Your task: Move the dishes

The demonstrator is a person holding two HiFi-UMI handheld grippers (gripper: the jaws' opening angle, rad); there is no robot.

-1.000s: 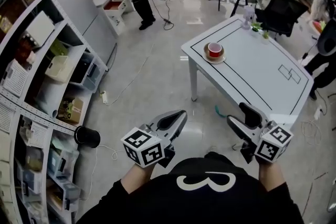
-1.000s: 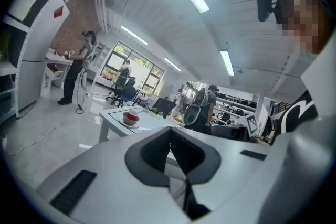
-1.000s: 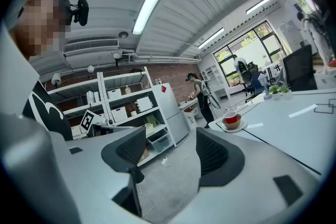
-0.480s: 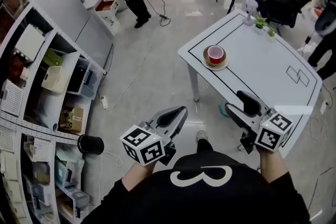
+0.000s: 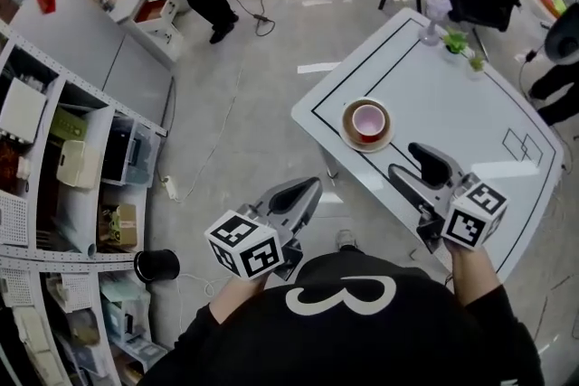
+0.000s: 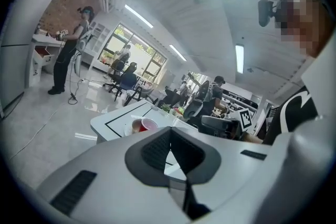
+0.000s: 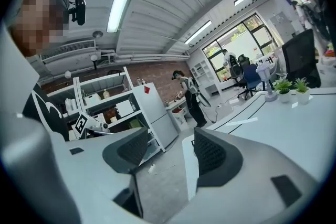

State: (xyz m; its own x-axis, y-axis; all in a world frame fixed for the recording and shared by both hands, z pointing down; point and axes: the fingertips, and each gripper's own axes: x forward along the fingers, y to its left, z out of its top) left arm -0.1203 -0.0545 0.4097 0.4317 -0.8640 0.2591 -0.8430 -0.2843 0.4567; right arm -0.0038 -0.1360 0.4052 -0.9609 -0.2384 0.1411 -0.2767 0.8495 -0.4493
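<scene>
The person wears a black top (image 5: pixel 380 353) with a white looping mark (image 5: pixel 348 296) across it. The same black cloth with white print shows in the left gripper view. A small black camera (image 7: pixel 79 8) is worn at the head. The left gripper (image 5: pixel 298 196) and the right gripper (image 5: pixel 423 165) look alike: smooth light-grey bodies tapering to broad, rounded jaws, each jaw faced with a dark, finely ribbed pad (image 7: pixel 211 155). A dark slotted inset (image 6: pixel 74 191) sits in the grey shell further back. At the rear of each gripper is a white cube (image 5: pixel 244 247) printed with black square markers — one on every visible face.
</scene>
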